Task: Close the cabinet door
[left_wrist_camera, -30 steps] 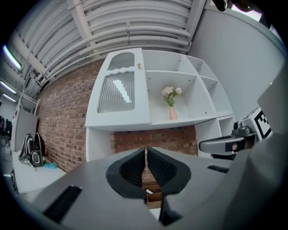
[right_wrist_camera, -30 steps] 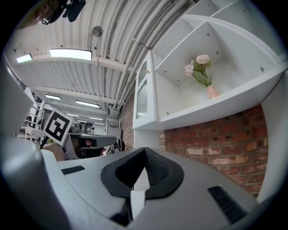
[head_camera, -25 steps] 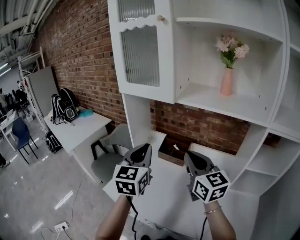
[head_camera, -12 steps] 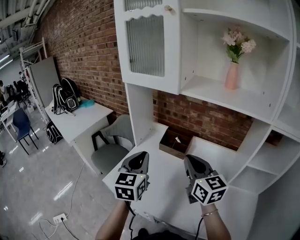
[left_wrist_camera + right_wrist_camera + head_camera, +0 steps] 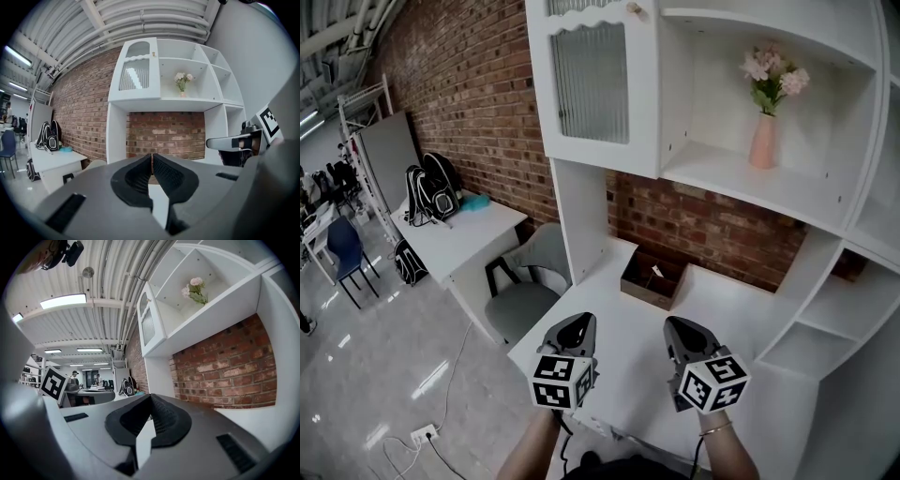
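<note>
Nearest, the left gripper [image 5: 573, 328] and the right gripper [image 5: 684, 330], both grey and each carrying its marker cube, hang low and side by side over the front of the white bench [image 5: 623, 314]. Each has its ribbed black jaws pressed together at the tips with nothing between them, so neither has hold of anything.

Further back on the bench sits a small open brown box [image 5: 653, 278], close to the brick wall. A careless sweep forward on the way up could, I think, clip or shove it.

Above that, high on the left of the white shelving, is the task's thing, the white-framed cabinet door with a ribbed glass pane [image 5: 592, 84] and a small round knob [image 5: 632, 8] at its upper right corner. It looks flush with its compartment, but I cannot tell whether it is fully seated.

If it does need a last press, the main risks come from the long reach up from so low. The closed tips could land on the glass instead of the frame and stress the pane. A rising gripper could also catch the underside of the shelf.

Farthest right, a slim pink vase of pale flowers [image 5: 760, 142] stands on the open shelf. A hard shove on the door could jolt the unit and tip it.
</note>
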### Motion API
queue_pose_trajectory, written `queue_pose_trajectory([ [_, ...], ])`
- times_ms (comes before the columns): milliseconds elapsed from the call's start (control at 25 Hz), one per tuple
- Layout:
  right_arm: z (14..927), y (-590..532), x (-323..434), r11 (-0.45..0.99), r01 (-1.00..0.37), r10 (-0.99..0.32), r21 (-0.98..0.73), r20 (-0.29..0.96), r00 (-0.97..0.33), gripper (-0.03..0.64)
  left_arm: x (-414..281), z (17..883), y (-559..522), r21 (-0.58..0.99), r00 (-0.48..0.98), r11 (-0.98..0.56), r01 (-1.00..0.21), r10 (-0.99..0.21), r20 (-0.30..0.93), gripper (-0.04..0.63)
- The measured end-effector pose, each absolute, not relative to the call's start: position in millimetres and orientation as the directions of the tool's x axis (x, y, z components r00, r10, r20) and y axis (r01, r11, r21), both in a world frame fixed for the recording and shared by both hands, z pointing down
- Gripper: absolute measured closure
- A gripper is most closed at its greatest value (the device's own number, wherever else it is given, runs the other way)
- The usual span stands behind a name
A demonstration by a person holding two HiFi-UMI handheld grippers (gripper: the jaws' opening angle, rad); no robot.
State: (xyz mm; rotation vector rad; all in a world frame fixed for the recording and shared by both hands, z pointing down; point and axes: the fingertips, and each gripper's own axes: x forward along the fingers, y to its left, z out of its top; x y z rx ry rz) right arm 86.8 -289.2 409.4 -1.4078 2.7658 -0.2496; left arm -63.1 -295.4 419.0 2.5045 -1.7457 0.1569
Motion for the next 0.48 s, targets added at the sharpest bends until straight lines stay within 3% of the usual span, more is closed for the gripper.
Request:
queue_pose_trajectory([
  [480,426.0,-273.8,85.8,0.579,-0.802,-0.804,-0.147,0.06,-0.591,0.617,-71.9,439.2,-274.8,0.056,0.317,-0.312,-0.948,-0.937,0.146,0.575],
])
